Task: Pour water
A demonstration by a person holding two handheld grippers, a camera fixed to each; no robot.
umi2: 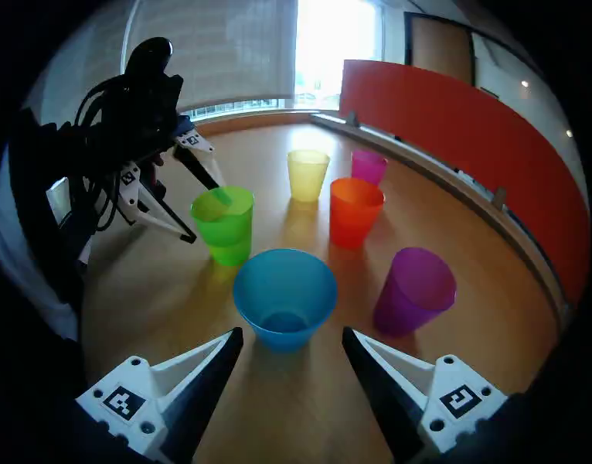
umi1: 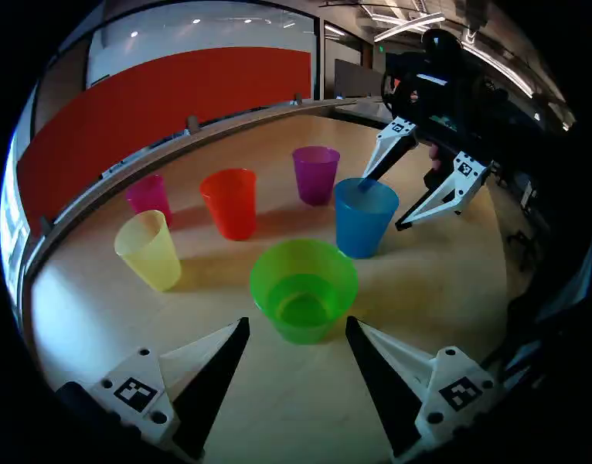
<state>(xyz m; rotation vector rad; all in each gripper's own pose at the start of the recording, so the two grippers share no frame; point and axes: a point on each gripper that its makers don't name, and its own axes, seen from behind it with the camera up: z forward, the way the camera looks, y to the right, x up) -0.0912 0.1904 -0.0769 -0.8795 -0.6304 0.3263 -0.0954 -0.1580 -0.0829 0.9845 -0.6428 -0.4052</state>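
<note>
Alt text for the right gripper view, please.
The open right gripper faces a blue cup on a wooden table. Behind it stand a green cup, yellow cup, orange cup, pink cup and purple cup; the open left gripper is at the green one.

Left tool (umi1: 296, 320) spread wide, right tool (umi2: 291, 331) likewise

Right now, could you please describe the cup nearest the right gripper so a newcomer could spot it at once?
On the wooden surface beside the long red wall, look just ahead of the open right gripper. The cup there stands between the green cup and the purple cup. It is the blue cup, the only one that colour.
</note>
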